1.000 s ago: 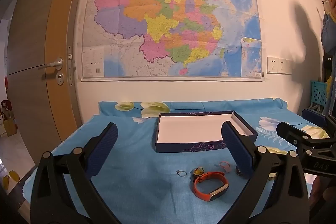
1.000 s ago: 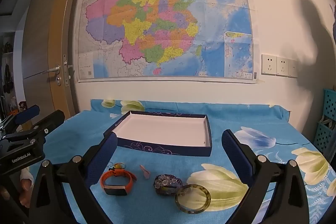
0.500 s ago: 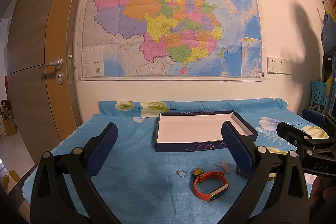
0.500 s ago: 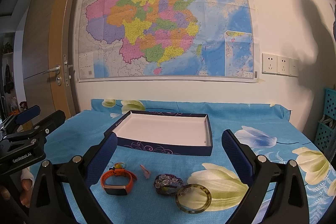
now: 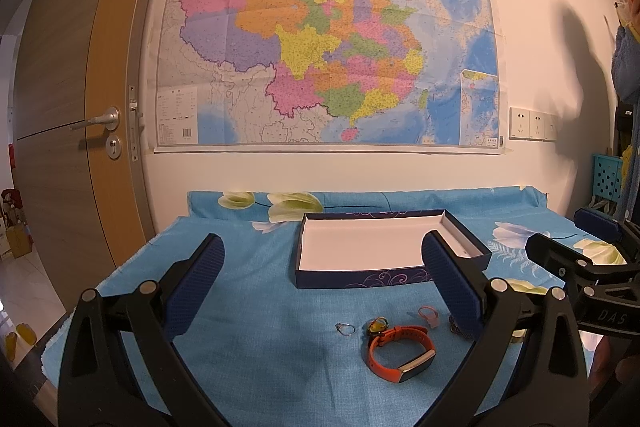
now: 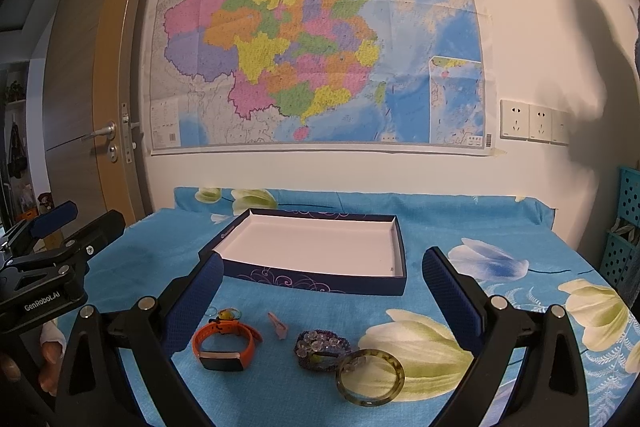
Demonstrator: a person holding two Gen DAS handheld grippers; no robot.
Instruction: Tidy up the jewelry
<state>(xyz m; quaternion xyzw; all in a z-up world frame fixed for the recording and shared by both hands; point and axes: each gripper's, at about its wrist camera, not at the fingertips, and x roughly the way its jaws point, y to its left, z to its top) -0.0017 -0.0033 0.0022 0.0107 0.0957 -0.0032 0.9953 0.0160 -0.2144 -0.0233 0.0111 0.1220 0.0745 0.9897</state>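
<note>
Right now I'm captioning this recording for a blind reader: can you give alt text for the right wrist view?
Open right tongs hover over a blue floral cloth where an orange smart band, a beaded bracelet and a green bangle lie in front of an empty dark blue box. The left tongs show at the left edge; a map hangs on the wall.

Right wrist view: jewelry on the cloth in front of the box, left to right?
Small ring → orange band → pink clip → beaded bracelet → green bangle. The yellow-stone ring overlaps the band, so it is left out.
</note>
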